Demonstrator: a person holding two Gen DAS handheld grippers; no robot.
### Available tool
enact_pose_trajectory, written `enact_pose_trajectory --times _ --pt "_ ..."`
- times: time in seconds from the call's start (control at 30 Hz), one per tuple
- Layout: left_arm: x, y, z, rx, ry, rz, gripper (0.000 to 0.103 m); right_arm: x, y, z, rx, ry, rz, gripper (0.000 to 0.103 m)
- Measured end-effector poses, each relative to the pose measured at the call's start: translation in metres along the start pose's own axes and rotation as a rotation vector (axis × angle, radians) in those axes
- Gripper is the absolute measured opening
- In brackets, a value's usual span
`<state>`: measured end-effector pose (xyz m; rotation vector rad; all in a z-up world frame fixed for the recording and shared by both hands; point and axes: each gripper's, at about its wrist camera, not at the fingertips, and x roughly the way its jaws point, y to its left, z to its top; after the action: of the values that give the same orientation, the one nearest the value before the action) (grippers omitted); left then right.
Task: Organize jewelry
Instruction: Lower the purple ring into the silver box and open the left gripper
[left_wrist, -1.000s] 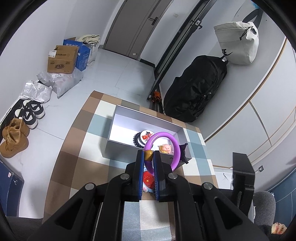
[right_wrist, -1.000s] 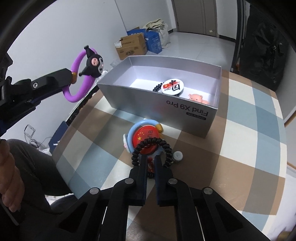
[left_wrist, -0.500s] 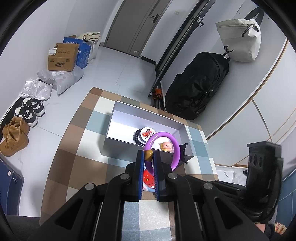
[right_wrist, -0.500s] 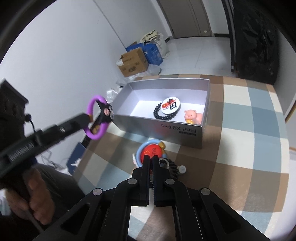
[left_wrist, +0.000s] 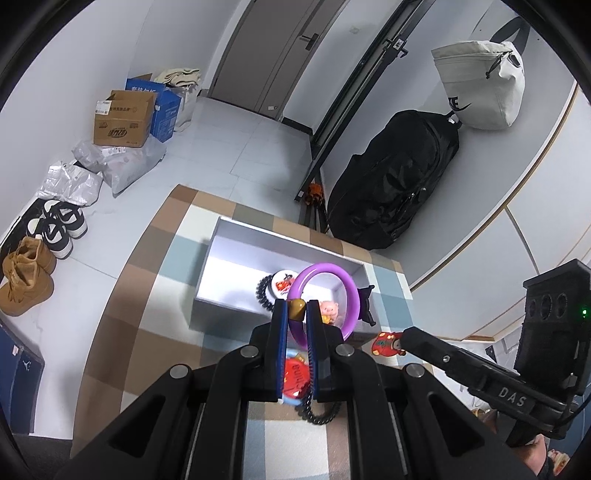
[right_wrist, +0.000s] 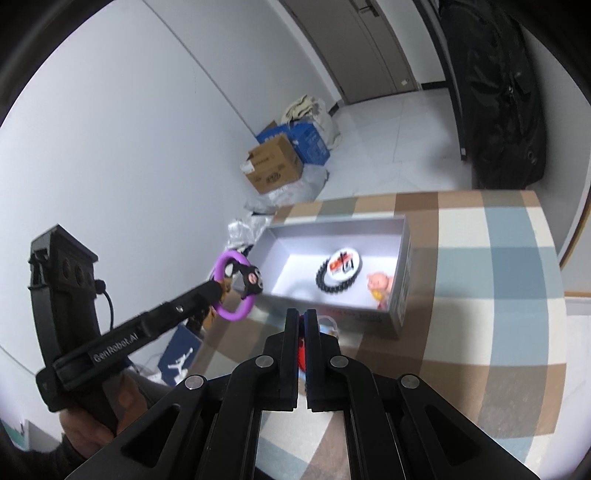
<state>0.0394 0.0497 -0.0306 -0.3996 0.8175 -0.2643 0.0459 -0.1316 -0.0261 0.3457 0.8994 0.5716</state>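
**Purple bracelet held over the box, red charm lifted: placing step**

Purple silicone is clamped between the closed jaws of the left gripper (left_wrist: 297, 308): the purple bracelet (left_wrist: 325, 266) is gripped beside its amber bead, with the black cartoon charm on the far side of the ring. The ring is held in the air at the near wall of the grey box (left_wrist: 221, 314), not yet inside it.

The right gripper (right_wrist: 303, 314) is shut on a small red charm (left_wrist: 386, 343), which is held clear of the checked tablecloth (left_wrist: 147, 332), near the box's front right corner.

A black bead bracelet (right_wrist: 334, 280), a round badge (right_wrist: 345, 262) and a pig figure (right_wrist: 380, 282) are already stored in the box. A red badge (left_wrist: 295, 373) and a second bead bracelet (left_wrist: 321, 415) are left on the cloth in front of it.

The step in hand is judged to be the transfer of both held items into the box. For the next move, each item is to be carried over the near wall and lowered onto a free part of the floor before the jaws are released. The left half of the box is unoccupied and is best suited to the ring.
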Motion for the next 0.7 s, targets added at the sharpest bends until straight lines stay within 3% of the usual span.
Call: enact_pose_trajectory --times 0.3,0.7 --pt "0.012 0.0 0.012 -0.031 0.005 -0.007 0.005 -0.006 0.001 0.022 0.007 -0.072 0.024 0.002" --pt "0.039 0.003 0.028 -0.041 0.045 0.019 0.005 0.021 -0.016 0.049 0.046 -0.076 0.025 0.002"
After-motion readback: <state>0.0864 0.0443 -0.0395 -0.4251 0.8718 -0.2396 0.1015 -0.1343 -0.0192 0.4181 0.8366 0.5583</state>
